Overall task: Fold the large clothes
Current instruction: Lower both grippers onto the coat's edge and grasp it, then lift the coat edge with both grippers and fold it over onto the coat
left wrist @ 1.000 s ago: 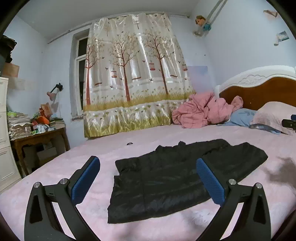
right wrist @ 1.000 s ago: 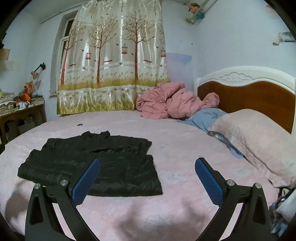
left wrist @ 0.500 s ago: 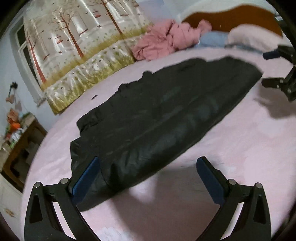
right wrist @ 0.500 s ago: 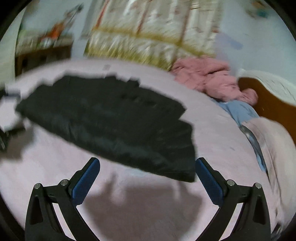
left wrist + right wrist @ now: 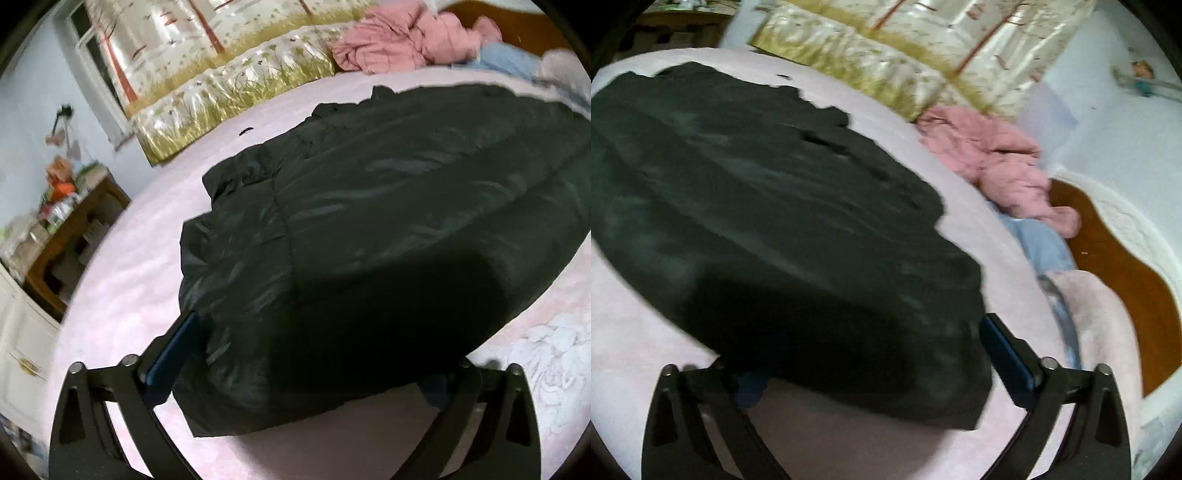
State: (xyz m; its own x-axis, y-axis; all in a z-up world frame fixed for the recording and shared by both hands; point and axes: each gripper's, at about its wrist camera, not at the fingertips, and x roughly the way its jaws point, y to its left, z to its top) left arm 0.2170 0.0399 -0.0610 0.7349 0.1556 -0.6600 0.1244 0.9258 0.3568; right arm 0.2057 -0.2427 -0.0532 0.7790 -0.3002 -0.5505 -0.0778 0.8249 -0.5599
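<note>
Your black jacket (image 5: 388,229) lies spread flat on the pink bed (image 5: 122,280); no fold is visible yet. Your left gripper (image 5: 295,373) and right gripper (image 5: 871,358) straddle its near corners, jaws wide but closing. All folds remain.

The jacket (image 5: 388,236) lies spread on the bed (image 5: 129,280). Beyond it, at twelve o'clock, a crumpled quilt (image 5: 406,40) sits against the curtain (image 5: 221,74). At nine o'clock, beside the bed, stands what seems a cluttered table (image 5: 74,229).
</note>
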